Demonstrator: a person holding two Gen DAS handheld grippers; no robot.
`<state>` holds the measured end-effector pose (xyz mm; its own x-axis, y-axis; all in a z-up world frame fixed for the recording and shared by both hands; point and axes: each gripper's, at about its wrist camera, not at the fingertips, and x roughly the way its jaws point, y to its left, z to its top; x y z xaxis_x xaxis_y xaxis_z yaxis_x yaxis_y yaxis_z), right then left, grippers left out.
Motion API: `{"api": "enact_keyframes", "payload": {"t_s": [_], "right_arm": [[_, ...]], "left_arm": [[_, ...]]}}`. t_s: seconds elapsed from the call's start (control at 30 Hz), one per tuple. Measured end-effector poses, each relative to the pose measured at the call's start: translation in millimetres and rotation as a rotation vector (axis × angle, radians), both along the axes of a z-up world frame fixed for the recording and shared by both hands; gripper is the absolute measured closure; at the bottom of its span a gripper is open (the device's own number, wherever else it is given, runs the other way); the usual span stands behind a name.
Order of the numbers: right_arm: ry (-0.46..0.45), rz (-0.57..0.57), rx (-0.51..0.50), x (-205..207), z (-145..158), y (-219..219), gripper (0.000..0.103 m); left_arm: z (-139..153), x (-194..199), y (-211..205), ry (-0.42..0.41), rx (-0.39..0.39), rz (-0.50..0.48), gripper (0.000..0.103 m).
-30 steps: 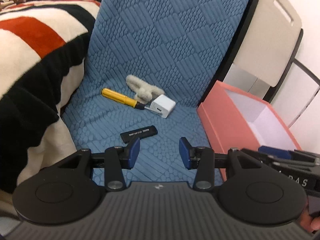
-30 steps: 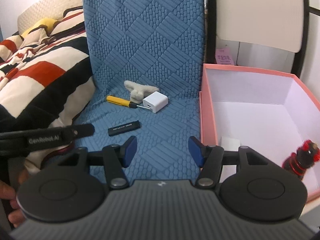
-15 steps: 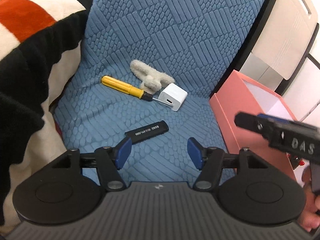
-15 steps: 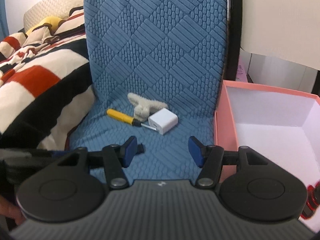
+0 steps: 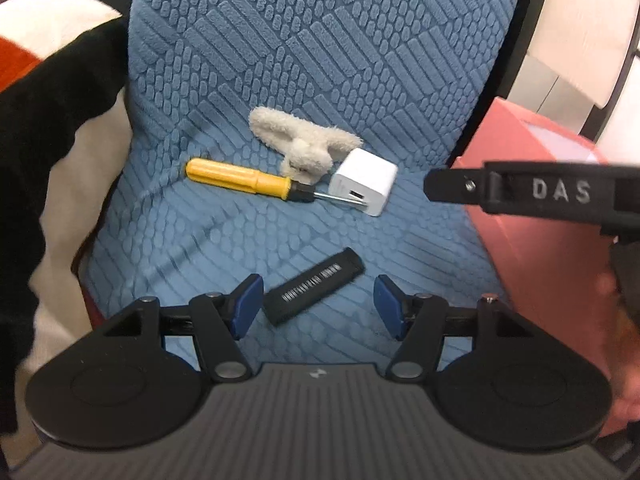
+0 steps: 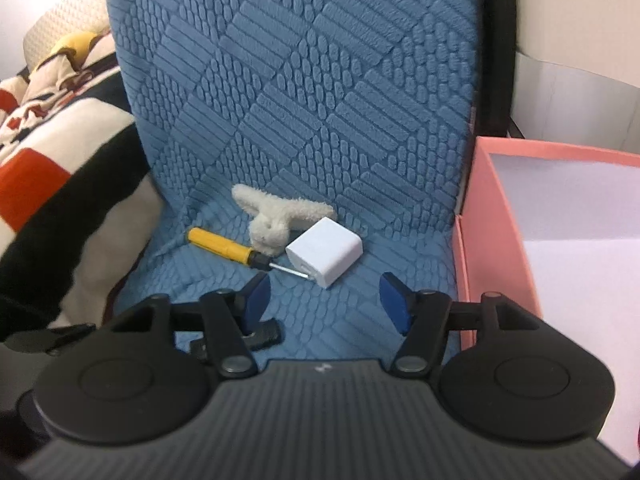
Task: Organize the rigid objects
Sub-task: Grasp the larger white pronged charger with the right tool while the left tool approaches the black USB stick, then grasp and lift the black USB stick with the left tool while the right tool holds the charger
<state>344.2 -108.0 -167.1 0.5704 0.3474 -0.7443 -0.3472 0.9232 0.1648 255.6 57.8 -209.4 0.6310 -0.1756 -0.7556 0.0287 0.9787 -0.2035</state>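
Left gripper [image 5: 318,306]: blue-padded fingers [image 5: 248,304] spread wide, grasping nothing. Positioned low over blue quilted chair cover [image 5: 320,60], straddling flat black rectangular stick with white lettering [image 5: 315,286]; stick lying diagonally between the pads, near end just beside the left pad, contact not determinable.

Right gripper [image 6: 324,300]: blue-padded fingers [image 6: 394,302] likewise released, holding nothing. Aimed toward white cube-shaped plastic charger [image 6: 325,251], which lies just ahead on the seat, not touched. Seen from the left wrist view as a black bar marked "DAS", crossing in from the right above the seat.

On the seat, further back: yellow-handled screwdriver with black collar and metal shaft [image 5: 256,182], tip reaching the front face of the charger. Cream fuzzy plush hair clip [image 5: 304,146] directly behind both, touching or nearly touching the charger.

Pink cardboard box with white interior [image 6: 468,264] standing open at the right edge of the seat; contents not visible in the portion shown.

Striped fleece blanket in cream, black and red [image 6: 60,184] bunched against the left side of the seat.
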Motion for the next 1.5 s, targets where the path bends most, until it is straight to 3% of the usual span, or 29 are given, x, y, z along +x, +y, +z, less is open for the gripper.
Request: {"api": "enact_keyframes", "payload": {"t_s": [0.1,0.23,0.3,0.43,0.57,0.83,1.1,1.3,1.4,1.5], "right_arm": [[0.020,-0.002,0.018,19.0,-11.2,6.2,0.032],[0.082,-0.065,0.080,42.7,-33.0,11.9,0.031],[0.123,-0.074,0.109,52.7,-44.8,15.1,0.031],[0.123,-0.085,0.076,66.4,-61.7,21.9,0.031],[0.160,-0.101,0.128,78.8,-75.5,22.5,0.030],[0.092,-0.038,-0.011,71.7,-78.7,47.6,0.027],[0.085,-0.080,-0.021,67.7,-77.4,53.6,0.034],[0.096,-0.100,-0.009,62.2,-61.6,31.2,0.037],[0.122,-0.111,-0.006,56.6,-60.9,17.1,0.037],[0.118,-0.109,-0.030,48.6,-59.4,9.8,0.038]], "left_arm": [[-9.2,12.0,4.2,0.044,-0.016,-0.011,0.037],[-15.7,21.6,-0.7,0.059,0.050,-0.037,0.037],[-18.3,22.9,0.4,0.077,0.042,-0.042,0.037],[-21.8,23.8,-1.6,0.091,0.049,-0.050,0.037],[-21.4,24.2,-2.3,0.089,0.033,-0.046,0.037],[-19.6,24.6,-1.0,0.079,0.040,-0.040,0.037],[-19.8,24.0,-2.0,0.078,0.049,-0.040,0.041],[-19.5,26.5,0.6,0.084,0.039,-0.042,0.043],[-19.1,26.8,-1.6,0.086,0.066,-0.060,0.046],[-18.8,24.5,-9.3,0.079,0.153,-0.085,0.053]]}}
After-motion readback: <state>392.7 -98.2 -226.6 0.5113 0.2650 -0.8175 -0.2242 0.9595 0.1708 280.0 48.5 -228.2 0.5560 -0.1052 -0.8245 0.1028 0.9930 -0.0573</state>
